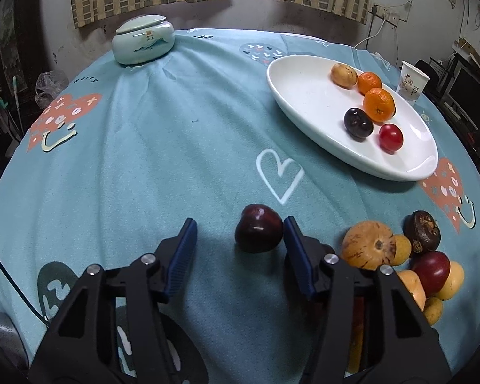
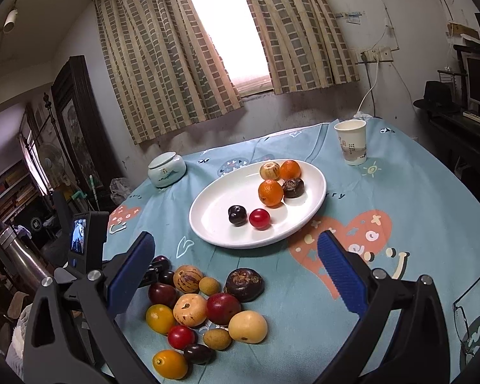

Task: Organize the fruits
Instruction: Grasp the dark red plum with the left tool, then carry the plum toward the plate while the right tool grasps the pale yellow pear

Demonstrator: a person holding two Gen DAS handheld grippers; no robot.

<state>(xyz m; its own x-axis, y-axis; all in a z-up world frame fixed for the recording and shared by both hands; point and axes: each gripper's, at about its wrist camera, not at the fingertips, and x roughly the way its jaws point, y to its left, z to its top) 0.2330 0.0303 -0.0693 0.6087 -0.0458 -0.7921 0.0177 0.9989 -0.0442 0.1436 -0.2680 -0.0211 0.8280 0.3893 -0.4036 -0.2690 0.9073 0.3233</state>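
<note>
In the left wrist view my left gripper is open low over the blue tablecloth. A dark red cherry lies between its fingers, against the right finger. A pile of loose fruit lies just right of it. The white oval plate holds two oranges, a tan fruit, a dark cherry and a red tomato. In the right wrist view my right gripper is open and empty above the fruit pile, short of the plate.
A pale green lidded jar stands at the table's far left. A paper cup stands beyond the plate at the far right. The left gripper's body shows at the left of the right wrist view. Glasses lie at the right edge.
</note>
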